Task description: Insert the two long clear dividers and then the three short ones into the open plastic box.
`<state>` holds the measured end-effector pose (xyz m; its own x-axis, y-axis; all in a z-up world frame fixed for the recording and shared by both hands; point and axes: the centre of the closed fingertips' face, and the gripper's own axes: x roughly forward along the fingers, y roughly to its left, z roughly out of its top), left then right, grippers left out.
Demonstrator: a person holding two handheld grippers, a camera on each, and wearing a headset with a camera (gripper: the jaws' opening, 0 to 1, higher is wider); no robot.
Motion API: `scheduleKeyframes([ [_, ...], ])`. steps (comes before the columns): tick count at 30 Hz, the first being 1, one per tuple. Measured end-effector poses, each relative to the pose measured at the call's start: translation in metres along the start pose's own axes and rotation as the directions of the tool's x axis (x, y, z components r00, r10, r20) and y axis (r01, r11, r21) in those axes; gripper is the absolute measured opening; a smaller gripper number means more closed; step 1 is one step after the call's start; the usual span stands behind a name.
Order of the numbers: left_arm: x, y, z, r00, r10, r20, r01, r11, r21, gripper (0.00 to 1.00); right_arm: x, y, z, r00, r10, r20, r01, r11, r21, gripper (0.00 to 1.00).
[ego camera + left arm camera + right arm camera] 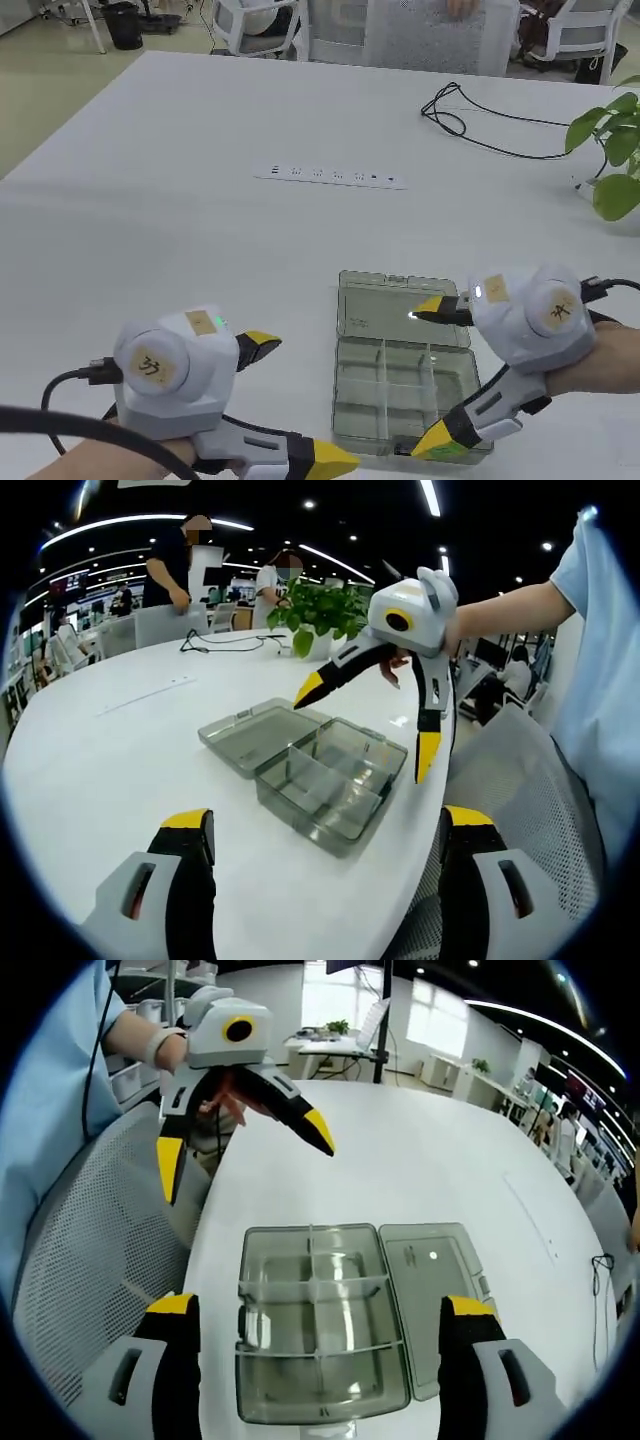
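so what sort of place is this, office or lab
Most likely an open-plan office or meeting area: a big white table with a flush power strip, mesh office chairs at its far edge, and a potted plant.

The left gripper [300, 400] has a rounded white plastic housing and black jaws with yellow tips. A round tan sticker [150, 368] with a handwritten mark sits at its 9 o'clock end. A thick black cable [70, 422] leaves at 8 o'clock. The right gripper [432, 372] has the same build and colours. The person wears a light blue short sleeve [600, 680].
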<state>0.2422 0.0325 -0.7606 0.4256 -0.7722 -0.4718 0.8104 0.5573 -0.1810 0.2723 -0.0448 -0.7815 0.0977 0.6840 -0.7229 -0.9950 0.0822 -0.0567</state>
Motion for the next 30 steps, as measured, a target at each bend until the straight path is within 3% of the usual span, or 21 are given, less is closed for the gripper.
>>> scheduleKeyframes([
  [6,0.000,0.000,0.000,1.0000,-0.003,-0.003,0.003,1.000,-0.002,0.96,-0.018,-0.006,-0.005,0.9976,-0.060,0.034,0.058,0.997,0.043,1.00],
  [13,-0.002,0.003,0.001,1.0000,0.003,-0.006,-0.003,1.000,0.003,0.96,-0.044,-0.015,-0.028,0.9915,-0.125,0.036,0.122,0.989,0.088,1.00],
  [18,-0.002,0.003,0.002,0.9999,0.004,-0.011,-0.004,1.000,0.007,0.96,-0.065,-0.016,-0.052,0.9871,-0.160,0.007,0.158,0.980,0.124,0.98],
  [29,0.000,-0.001,-0.001,0.9998,-0.004,-0.021,0.004,1.000,0.012,0.96,-0.110,-0.009,-0.114,0.9740,-0.187,-0.127,0.207,0.964,0.168,0.94],
  [30,0.000,0.000,-0.002,0.9998,-0.004,-0.022,0.004,1.000,0.013,0.96,-0.113,-0.007,-0.124,0.9701,-0.181,-0.162,0.208,0.963,0.172,0.94],
])
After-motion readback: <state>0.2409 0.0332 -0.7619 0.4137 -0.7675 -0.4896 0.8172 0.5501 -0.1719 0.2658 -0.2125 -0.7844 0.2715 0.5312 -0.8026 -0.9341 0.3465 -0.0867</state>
